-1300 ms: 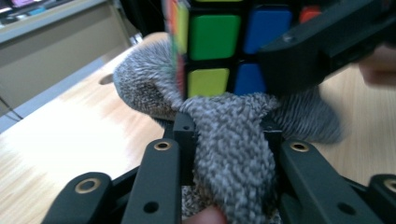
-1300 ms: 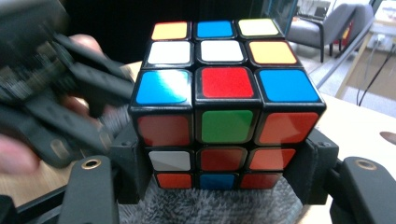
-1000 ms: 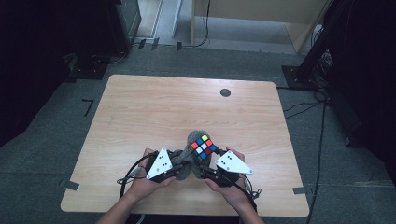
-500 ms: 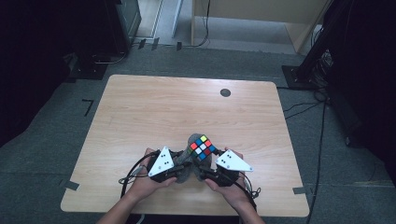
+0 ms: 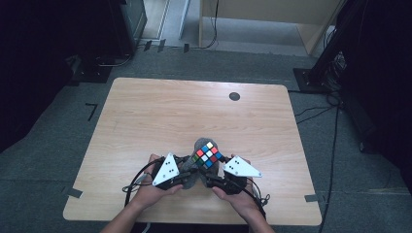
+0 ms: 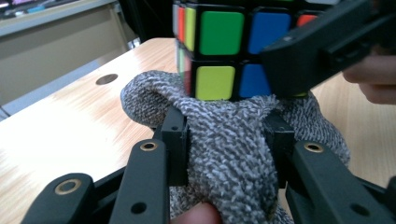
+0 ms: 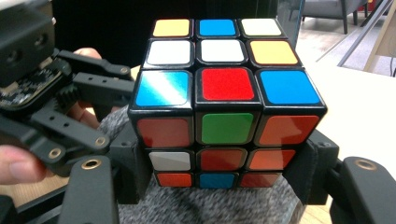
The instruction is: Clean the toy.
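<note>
— Grey knitted cloth [image 6: 224, 140] was what the left tool [image 5: 187, 178] had hold of, wasn't it?

— Yes. In the left gripper view a fold of that cloth was bunched between its two black jaws, and both pads were against the fabric. The jaws had just been easing apart a little, but the cloth was between them and touched on both sides.

— And the puzzle cube [image 7: 224, 102]?

— It sat on top of the cloth, near the front edge of the wooden worktop [image 5: 145, 116], between the person's two hands. The right tool [image 7: 224, 163] was clamped on its lower layers, one jaw on each side face, with the cube upright.

— Which colours were facing that tool's camera?

— A green square in the middle of the near face with orange-red ones on either side; the top showed red in the centre of the front row with blue to its left and right, then white and yellow behind.

— How close were the two tools?

— Very close. From above, their grey three-cornered plates lay either side of the cube, tips pointing inward. In the left gripper view the right tool's black jaw crossed in front of the cube's blue squares.

— Anything else on the worktop?

— A small dark round spot [image 5: 234, 96] toward the far edge, well apart from the cube.
</note>
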Motion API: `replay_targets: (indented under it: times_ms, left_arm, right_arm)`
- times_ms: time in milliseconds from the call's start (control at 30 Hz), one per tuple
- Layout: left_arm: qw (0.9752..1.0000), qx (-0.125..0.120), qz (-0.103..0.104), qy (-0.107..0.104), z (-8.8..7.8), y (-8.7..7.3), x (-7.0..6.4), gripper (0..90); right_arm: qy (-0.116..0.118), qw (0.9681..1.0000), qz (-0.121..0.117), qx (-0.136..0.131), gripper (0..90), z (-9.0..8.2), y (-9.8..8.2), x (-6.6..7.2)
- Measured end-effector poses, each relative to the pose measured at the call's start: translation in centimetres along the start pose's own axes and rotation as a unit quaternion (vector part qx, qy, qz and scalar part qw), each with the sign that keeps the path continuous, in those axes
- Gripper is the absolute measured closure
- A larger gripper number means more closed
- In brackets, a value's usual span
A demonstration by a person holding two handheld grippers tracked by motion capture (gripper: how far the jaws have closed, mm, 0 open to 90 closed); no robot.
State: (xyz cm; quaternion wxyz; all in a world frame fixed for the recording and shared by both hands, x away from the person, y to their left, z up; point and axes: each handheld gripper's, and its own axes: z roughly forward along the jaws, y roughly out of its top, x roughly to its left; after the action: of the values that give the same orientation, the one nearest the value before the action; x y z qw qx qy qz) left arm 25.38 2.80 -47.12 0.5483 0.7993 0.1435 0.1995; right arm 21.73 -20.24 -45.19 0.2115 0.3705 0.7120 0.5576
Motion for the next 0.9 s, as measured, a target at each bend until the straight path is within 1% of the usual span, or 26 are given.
replay_targets:
  times_ms: [33,67,100,167,200,233,267,300,333,367,400,433,467,500,533,567,600,633,667,700,733,767,800,833,867,900]
  left_arm:
    - [1.0000,-0.002,0.000,0.001,-0.1,0.0,0.1,62.7]
    - [0.9999,-0.014,0.001,-0.001,-0.3,0.0,0.1,62.9]
    - [0.9999,-0.014,0.001,-0.001,-0.3,0.0,0.1,62.9]
    - [0.9995,-0.031,-0.006,-0.005,-0.6,0.1,0.2,62.9]
    - [0.9994,-0.033,-0.006,-0.004,-0.7,0.2,0.3,62.9]
    - [0.9995,-0.031,-0.008,-0.003,-0.6,0.2,0.3,62.7]
    - [0.9997,-0.024,-0.009,0.000,-0.5,0.1,0.4,62.5]
    - [0.9999,-0.001,-0.012,0.007,-0.1,-0.2,0.5,62.4]
    - [0.9999,-0.001,-0.012,0.007,-0.1,-0.2,0.5,62.1]
    - [0.9996,0.021,-0.020,0.004,0.3,-0.5,0.6,61.7]
    - [0.9996,0.021,-0.020,0.004,0.3,-0.5,0.6,61.3]
    - [0.9993,0.030,-0.023,-0.001,0.5,-0.6,0.7,61.3]
    - [0.9985,0.051,-0.022,-0.001,0.9,-0.7,0.6,59.4]
    - [0.9985,0.051,-0.022,-0.001,0.9,-0.7,0.6,57.7]
    - [0.9972,0.070,-0.023,0.010,1.1,-0.8,0.6,57.7]
    - [0.9951,0.092,-0.031,0.021,1.4,-0.9,0.8,56.6]
    - [0.9927,0.109,-0.044,0.028,1.6,-1.2,1.1,56.2]
    - [0.9906,0.119,-0.060,0.032,1.7,-1.4,1.4,55.9]
    - [0.9876,0.124,-0.088,0.040,1.6,-1.7,2.1,53.2]
    - [0.9876,0.124,-0.088,0.040,1.6,-1.7,2.1,49.8]
    - [0.9865,0.124,-0.099,0.041,1.4,-1.6,2.3,49.8]
    - [0.9862,0.122,-0.105,0.039,1.2,-1.4,2.5,39.8]
    - [0.9862,0.123,-0.104,0.041,1.0,-1.1,2.6,39.8]
    - [0.9859,0.127,-0.097,0.049,0.9,-0.9,2.5,26.4]
    - [0.9856,0.130,-0.091,0.058,0.9,-0.6,2.5,26.4]
    - [0.9851,0.130,-0.093,0.063,0.8,-0.4,2.5,21.3]
  right_arm:
    - [-0.001,1.0000,0.002,0.002,34.5,0.0,0.0,-0.1]
    - [-0.011,0.9999,0.001,0.003,34.5,-0.1,0.0,-0.5]
    - [-0.011,0.9999,0.001,0.003,34.5,-0.1,0.0,-0.5]
    - [-0.026,0.9996,0.006,0.010,34.6,-0.1,-0.1,-1.0]
    - [-0.028,0.9995,0.011,0.011,34.6,-0.2,-0.1,-1.3]
    - [-0.029,0.9994,0.017,0.010,34.6,-0.2,-0.1,-1.5]
    - [-0.028,0.9993,0.020,0.009,34.5,-0.3,-0.1,-1.5]
    - [-0.021,0.9996,0.019,0.005,34.6,-0.3,0.0,-1.3]
    - [-0.021,0.9996,0.019,0.005,34.6,-0.3,0.0,-1.3]
    - [-0.008,0.9999,0.010,0.002,34.5,-0.3,0.1,-0.9]
    - [-0.008,0.9999,0.010,0.002,34.5,-0.3,0.1,-0.9]
    - [-0.006,1.0000,0.003,0.003,34.5,-0.2,0.0,-0.7]
    - [-0.010,0.9998,-0.011,0.014,34.5,0.1,-0.2,-0.3]
    - [-0.010,0.9998,-0.011,0.014,34.5,0.1,-0.2,-0.3]
    - [-0.019,0.9994,-0.017,0.022,34.5,0.3,-0.3,-0.3]
    - [-0.031,0.9988,-0.018,0.032,34.5,0.4,-0.5,-0.4]
    - [-0.041,0.9984,-0.012,0.038,34.5,0.5,-0.6,-0.6]
    - [-0.046,0.9981,-0.005,0.041,34.6,0.5,-0.6,-0.8]
    - [-0.056,0.9976,-0.003,0.041,34.5,0.4,-0.6,-1.1]
    - [-0.056,0.9976,-0.003,0.041,34.5,0.4,-0.6,-1.1]
    - [-0.059,0.9974,-0.004,0.040,34.5,0.3,-0.5,-1.1]
    - [-0.063,0.9974,-0.006,0.035,34.5,0.2,-0.4,-1.2]
    - [-0.063,0.9974,-0.006,0.035,34.5,0.2,-0.4,-1.2]
    - [-0.068,0.9971,-0.005,0.034,34.5,0.1,-0.4,-1.3]
    - [-0.068,0.9971,-0.005,0.034,34.5,0.1,-0.4,-1.3]
    - [-0.070,0.9970,-0.004,0.034,34.5,0.1,-0.4,-1.4]
